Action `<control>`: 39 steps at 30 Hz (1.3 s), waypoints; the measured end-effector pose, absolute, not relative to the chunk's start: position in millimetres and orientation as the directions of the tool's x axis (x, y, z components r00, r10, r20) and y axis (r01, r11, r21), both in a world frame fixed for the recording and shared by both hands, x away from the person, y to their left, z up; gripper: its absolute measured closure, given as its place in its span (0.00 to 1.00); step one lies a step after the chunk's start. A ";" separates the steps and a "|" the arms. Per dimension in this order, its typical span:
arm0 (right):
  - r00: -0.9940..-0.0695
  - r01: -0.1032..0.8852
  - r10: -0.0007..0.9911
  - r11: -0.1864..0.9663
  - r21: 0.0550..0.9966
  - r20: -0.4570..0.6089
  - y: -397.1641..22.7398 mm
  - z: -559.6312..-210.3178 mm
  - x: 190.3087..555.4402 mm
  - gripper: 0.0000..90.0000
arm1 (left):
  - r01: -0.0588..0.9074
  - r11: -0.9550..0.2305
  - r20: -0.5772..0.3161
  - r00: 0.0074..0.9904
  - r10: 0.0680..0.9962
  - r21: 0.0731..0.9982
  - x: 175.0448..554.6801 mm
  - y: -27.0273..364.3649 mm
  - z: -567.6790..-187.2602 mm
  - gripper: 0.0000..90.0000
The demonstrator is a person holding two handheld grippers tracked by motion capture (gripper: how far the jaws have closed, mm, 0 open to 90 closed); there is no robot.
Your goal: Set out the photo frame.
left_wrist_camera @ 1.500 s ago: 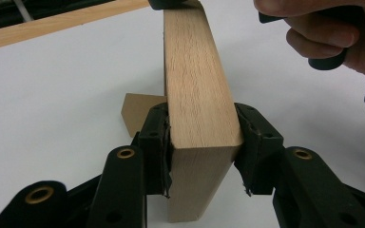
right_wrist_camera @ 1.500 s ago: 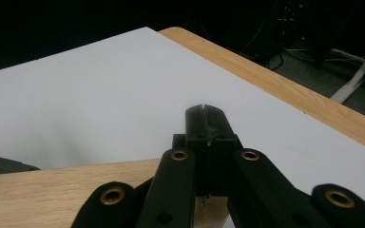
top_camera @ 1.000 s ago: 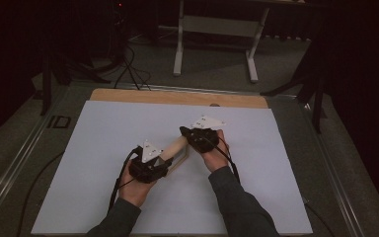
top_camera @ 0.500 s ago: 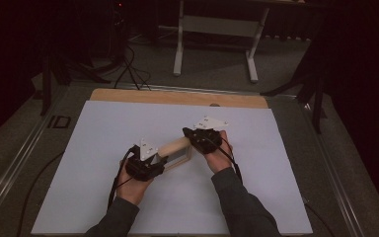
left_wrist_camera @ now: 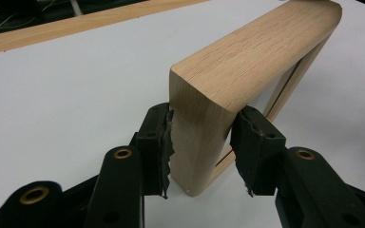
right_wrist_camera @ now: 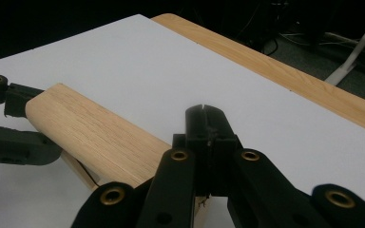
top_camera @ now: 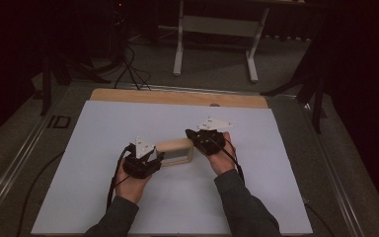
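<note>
A light wooden picture frame stands on edge on the white table top, between my two grippers. In the left gripper view the frame runs away from me and my left gripper has a pad pressed on each side of its near end; the jaws have just been closing on it. In the high view this left gripper is at the frame's left end. My right gripper is shut with nothing visible between its jaws, lying over the other end of the frame. The high view shows the right gripper there.
The white top lies on a wooden board whose far edge shows bare. Beyond the table are a white stand's legs and cables on a dark floor. A metal rail runs along the left side.
The left hand has edged slightly left, and the frame now lies a little more level between the grippers, with its face showing. The right hand has stayed put.
</note>
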State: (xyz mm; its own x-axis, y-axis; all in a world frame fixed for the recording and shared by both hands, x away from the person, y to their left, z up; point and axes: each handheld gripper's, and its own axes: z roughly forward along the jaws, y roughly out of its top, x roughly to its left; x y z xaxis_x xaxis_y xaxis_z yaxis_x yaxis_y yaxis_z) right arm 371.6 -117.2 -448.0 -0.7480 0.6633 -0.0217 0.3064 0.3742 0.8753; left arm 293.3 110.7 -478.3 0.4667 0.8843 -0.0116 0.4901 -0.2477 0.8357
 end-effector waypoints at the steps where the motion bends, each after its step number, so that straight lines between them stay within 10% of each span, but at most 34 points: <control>1: -0.748 0.306 0.664 0.375 0.875 -0.023 -117.1 -447.9 371.7 0.99 | 0.490 -0.246 -0.015 0.469 0.883 0.836 293.8 111.1 -478.5 0.64; 23: -0.808 0.297 0.588 0.376 0.878 0.022 -139.9 -443.7 363.8 0.49 | 0.506 -0.228 -0.049 0.475 0.879 0.832 298.1 114.0 -480.5 0.64; 39: -0.860 0.309 0.508 0.453 0.836 0.043 -130.2 -472.2 371.2 0.40 | 0.490 -0.250 -0.026 0.489 0.872 0.835 300.0 112.1 -482.9 0.62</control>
